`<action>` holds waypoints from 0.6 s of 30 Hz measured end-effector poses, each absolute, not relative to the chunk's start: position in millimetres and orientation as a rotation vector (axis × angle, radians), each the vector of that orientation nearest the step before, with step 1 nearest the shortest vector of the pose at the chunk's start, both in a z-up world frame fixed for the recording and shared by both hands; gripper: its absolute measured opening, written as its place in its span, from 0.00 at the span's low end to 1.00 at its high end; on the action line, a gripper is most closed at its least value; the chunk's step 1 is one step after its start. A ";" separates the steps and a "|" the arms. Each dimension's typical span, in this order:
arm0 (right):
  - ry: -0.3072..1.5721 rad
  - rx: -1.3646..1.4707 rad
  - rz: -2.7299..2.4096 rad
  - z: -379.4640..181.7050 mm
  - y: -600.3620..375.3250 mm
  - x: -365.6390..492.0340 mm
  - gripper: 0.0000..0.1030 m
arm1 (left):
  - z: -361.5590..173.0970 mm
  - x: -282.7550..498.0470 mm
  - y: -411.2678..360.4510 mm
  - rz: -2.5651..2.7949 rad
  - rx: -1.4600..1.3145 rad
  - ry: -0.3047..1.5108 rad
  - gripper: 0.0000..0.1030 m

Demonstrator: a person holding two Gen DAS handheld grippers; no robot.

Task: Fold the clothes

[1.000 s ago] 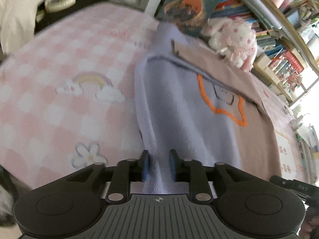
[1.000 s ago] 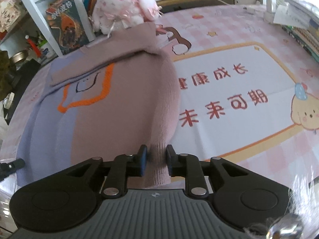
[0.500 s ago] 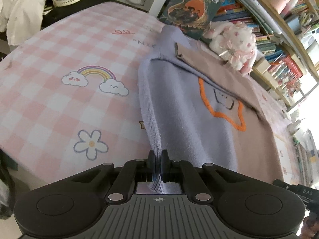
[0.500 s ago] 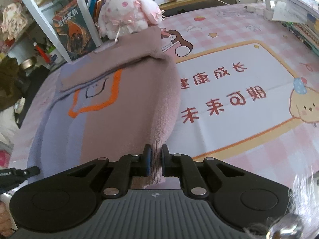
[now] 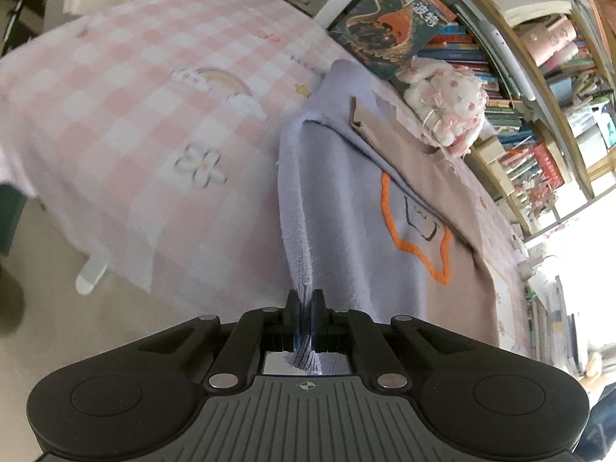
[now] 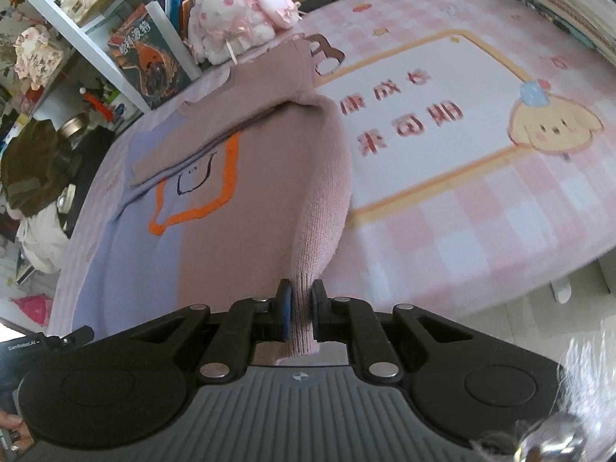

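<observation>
A knit sweater (image 5: 346,231), lavender on one half and dusty pink on the other with an orange star outline, lies on the table with a sleeve folded across its top. My left gripper (image 5: 304,308) is shut on the lavender bottom corner and lifts it off the table. My right gripper (image 6: 300,304) is shut on the pink bottom corner of the sweater (image 6: 215,254), which rises in a taut fold.
The table carries a pink checked cloth (image 5: 134,123) with a white printed panel (image 6: 442,115). A white plush toy (image 6: 238,15) and a book (image 5: 389,27) stand at the far edge before bookshelves. The near table edge drops to the floor (image 6: 539,315).
Both grippers closed on the sweater's bottom corners and pulled back and up toward the near table edge, lifting the hem.
</observation>
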State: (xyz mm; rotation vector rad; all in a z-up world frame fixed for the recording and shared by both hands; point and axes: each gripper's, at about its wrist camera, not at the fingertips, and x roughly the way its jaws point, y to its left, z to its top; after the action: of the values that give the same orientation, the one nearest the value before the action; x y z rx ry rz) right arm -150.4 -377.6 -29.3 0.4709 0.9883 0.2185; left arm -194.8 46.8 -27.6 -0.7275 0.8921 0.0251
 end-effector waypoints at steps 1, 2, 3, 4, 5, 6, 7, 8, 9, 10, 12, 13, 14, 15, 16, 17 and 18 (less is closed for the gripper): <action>0.994 0.474 0.222 -30.1 -380.3 -155.0 0.09 | -27.8 -197.6 47.7 0.024 -0.746 0.893 0.03; 1.000 0.485 0.224 -30.7 -383.2 -159.0 0.09 | -27.6 -200.0 48.8 0.023 -0.771 0.888 0.03; 1.006 0.515 0.224 -31.1 -386.8 -161.8 0.09 | -26.8 -202.0 50.3 0.019 -0.801 0.879 0.03; 1.010 0.549 0.224 -31.0 -390.5 -164.3 0.09 | -24.5 -203.2 52.4 0.012 -0.843 0.859 0.03; 1.003 0.598 0.228 -29.3 -394.9 -165.7 0.09 | -21.6 -203.8 54.6 0.003 -0.886 0.836 0.03; 0.988 0.650 0.237 -25.8 -399.4 -165.7 0.09 | -16.7 -202.5 56.7 -0.007 -0.923 0.808 0.03; 0.965 0.697 0.253 -20.7 -403.1 -164.7 0.09 | -11.0 -199.6 58.1 -0.016 -0.950 0.780 0.03; 0.933 0.740 0.272 -13.2 -406.2 -162.6 0.09 | -4.8 -196.3 59.4 -0.026 -0.975 0.750 0.03; 0.895 0.773 0.292 -4.1 -408.6 -159.5 0.09 | 2.5 -191.6 60.7 -0.038 -0.994 0.713 0.03; 0.855 0.795 0.311 5.5 -410.1 -155.3 0.09 | 9.8 -186.3 62.0 -0.049 -1.011 0.677 0.03; 0.784 0.832 0.341 22.2 -412.1 -145.4 0.09 | 23.6 -172.2 65.5 -0.067 -1.037 0.603 0.03; 0.754 0.854 0.352 29.0 -412.7 -138.4 0.09 | 28.6 -163.0 67.6 -0.073 -1.044 0.577 0.03; 0.730 0.878 0.357 33.8 -413.2 -131.5 0.09 | 33.6 -153.8 69.8 -0.080 -1.052 0.551 0.03; 0.711 0.901 0.359 37.2 -413.9 -123.9 0.09 | 37.7 -144.1 71.6 -0.086 -1.056 0.530 0.03; 0.695 0.921 0.357 39.3 -415.2 -115.8 0.09 | 39.7 -132.4 72.8 -0.089 -1.049 0.519 0.03; 0.680 0.938 0.355 41.4 -416.3 -107.4 0.09 | 41.5 -119.0 74.1 -0.091 -1.039 0.511 0.03; 0.665 0.950 0.351 43.3 -416.7 -98.4 0.09 | 41.8 -107.6 74.5 -0.093 -1.033 0.507 0.03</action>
State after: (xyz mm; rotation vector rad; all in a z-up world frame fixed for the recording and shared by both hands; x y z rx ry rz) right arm -98.4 -416.7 43.3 0.9504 0.6653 0.3513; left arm -107.6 74.5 41.8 -1.0330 0.5073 -0.0927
